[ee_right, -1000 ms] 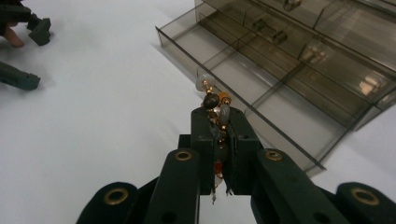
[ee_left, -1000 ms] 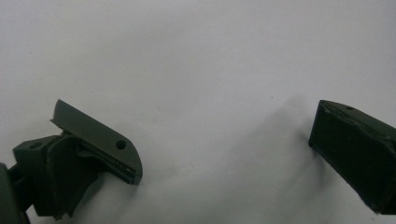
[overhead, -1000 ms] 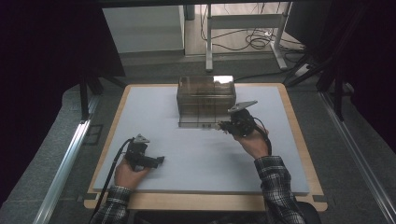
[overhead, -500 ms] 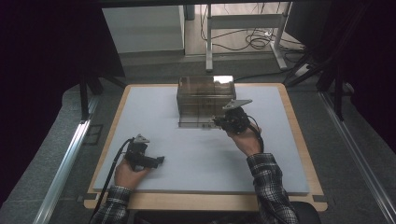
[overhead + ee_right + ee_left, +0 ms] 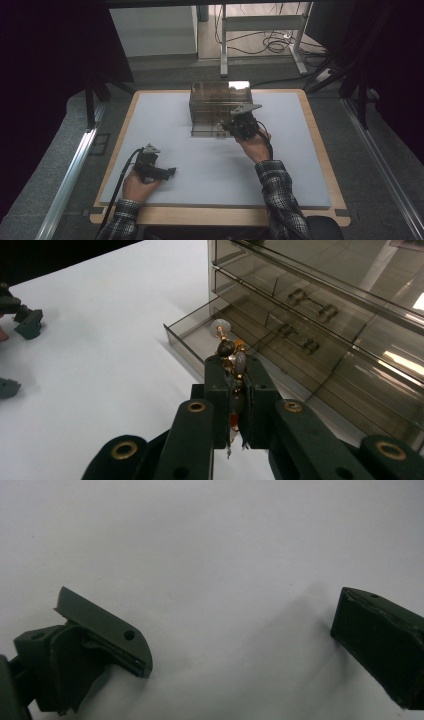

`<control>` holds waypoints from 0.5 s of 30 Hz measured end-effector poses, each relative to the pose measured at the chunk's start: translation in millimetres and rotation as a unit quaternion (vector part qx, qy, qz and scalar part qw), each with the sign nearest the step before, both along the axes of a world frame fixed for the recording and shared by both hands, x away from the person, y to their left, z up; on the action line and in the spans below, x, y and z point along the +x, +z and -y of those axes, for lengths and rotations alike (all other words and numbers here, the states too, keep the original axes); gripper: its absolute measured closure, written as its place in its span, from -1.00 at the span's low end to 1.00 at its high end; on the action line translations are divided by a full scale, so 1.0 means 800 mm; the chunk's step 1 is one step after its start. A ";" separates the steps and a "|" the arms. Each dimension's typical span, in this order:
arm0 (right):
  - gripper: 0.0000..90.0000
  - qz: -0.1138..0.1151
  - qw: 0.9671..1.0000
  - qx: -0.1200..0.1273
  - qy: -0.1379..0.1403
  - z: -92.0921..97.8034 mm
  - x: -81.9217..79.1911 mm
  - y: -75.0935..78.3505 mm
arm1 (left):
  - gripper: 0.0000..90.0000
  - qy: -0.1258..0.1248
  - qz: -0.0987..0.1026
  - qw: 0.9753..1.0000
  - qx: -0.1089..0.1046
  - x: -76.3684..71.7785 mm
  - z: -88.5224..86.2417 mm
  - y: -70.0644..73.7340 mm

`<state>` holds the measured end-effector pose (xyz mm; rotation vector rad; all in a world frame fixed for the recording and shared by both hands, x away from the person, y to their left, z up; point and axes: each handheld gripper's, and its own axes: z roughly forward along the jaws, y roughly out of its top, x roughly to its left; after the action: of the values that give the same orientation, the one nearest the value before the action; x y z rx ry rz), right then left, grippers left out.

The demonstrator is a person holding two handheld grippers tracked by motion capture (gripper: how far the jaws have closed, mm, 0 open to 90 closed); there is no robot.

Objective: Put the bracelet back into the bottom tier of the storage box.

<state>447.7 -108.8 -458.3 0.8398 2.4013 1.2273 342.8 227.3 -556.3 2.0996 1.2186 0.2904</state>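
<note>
A smoky clear drawer cabinet [image 5: 216,100] stands at the back middle of the white table mat [image 5: 300,165]. Its bottom drawer [image 5: 204,132] is pulled out. My right gripper [image 5: 227,127] is at the cabinet's front right, shut on a string of beads [image 5: 231,356]: grey, dark and orange stones on gold wire. In the right gripper view the beads stick up past the fingertips, over the open drawer [image 5: 192,337]. My left gripper [image 5: 171,171] rests near the front left of the mat. Its jaws stand wide open with nothing between the fingers [image 5: 105,630].
The upper drawers [image 5: 310,310] of the cabinet are closed, and their small handles show through the clear fronts. A wooden board edge [image 5: 320,125] frames the mat. Behind the table are a desk frame [image 5: 260,30] and loose cables on the floor.
My right gripper has moved a little left and toward the cabinet with the beads in it. The left gripper has stayed where it was.
</note>
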 end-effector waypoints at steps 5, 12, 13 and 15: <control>0.83 0.001 1.000 0.010 0.001 -0.013 0.008 -0.005 | -1.00 0.000 0.000 1.000 0.000 0.000 0.000 0.000; 0.83 0.001 1.000 0.013 0.003 -0.027 0.016 -0.010 | -1.00 0.000 0.000 1.000 0.000 0.000 0.000 0.000; 0.83 0.001 1.000 0.016 0.004 -0.033 0.018 -0.012 | -1.00 0.000 0.000 1.000 0.000 0.000 0.000 0.000; 0.83 0.001 1.000 0.017 0.004 -0.036 0.019 -0.013 | -1.00 0.000 0.000 1.000 0.000 0.000 0.000 0.000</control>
<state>462.7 -80.2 -468.5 0.8384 2.3914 1.2745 342.8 227.2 -556.4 2.0985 1.2193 0.2901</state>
